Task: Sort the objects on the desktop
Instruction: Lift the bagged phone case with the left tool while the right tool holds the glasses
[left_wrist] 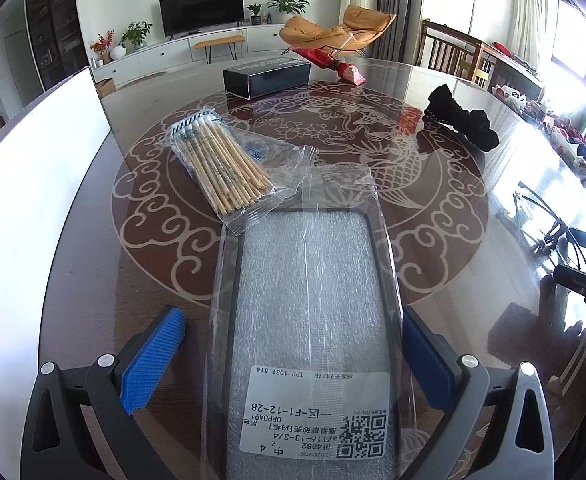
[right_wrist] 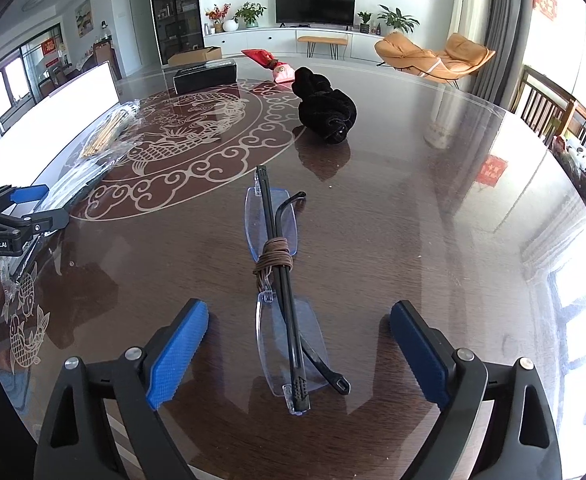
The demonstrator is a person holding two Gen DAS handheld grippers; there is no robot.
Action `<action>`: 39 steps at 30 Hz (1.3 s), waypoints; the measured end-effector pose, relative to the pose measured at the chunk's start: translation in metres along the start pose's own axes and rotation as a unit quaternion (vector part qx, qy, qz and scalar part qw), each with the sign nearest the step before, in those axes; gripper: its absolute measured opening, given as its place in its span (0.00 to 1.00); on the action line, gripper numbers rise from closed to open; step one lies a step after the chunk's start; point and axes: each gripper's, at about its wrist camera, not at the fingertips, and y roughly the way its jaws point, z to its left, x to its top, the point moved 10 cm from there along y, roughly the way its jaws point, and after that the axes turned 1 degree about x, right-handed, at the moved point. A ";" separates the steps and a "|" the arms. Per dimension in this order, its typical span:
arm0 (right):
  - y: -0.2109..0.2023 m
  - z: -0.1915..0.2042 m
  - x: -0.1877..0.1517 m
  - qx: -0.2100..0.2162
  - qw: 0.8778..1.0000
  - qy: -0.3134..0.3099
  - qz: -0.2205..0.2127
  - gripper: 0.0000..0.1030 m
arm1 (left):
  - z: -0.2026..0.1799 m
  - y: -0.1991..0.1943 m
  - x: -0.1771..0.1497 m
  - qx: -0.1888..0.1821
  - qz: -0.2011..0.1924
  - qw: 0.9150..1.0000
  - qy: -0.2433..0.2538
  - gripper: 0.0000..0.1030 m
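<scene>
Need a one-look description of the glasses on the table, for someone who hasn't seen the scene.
Start at the round dark table with the pale fish-and-cloud inlay. On the plain wood just outside that ring, nearer than the black fabric bundle, the folded glasses lie flat between the right gripper's open blue fingers, untouched. Only they have clear blue-edged rimless lenses, black temples and a brown cord wound round the middle.

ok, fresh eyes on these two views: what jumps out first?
The bagged phone case with its white label fills the left view, lying between the open left claw. In the right view, folded glasses wound with brown cord lie between the open right claw. A black bundle sits farther back.
</scene>
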 end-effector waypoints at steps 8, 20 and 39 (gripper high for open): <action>0.002 -0.001 0.000 -0.002 1.000 0.003 0.005 0.95 | 0.000 0.000 0.000 0.000 0.000 1.000 0.000 1.00; 0.002 -0.003 -0.001 -0.004 1.000 0.006 0.006 0.95 | 0.000 0.000 0.000 0.000 0.000 1.000 0.000 1.00; 0.001 -0.003 -0.001 -0.005 1.000 0.007 0.006 0.96 | 0.000 0.000 0.000 0.000 0.000 1.000 0.000 1.00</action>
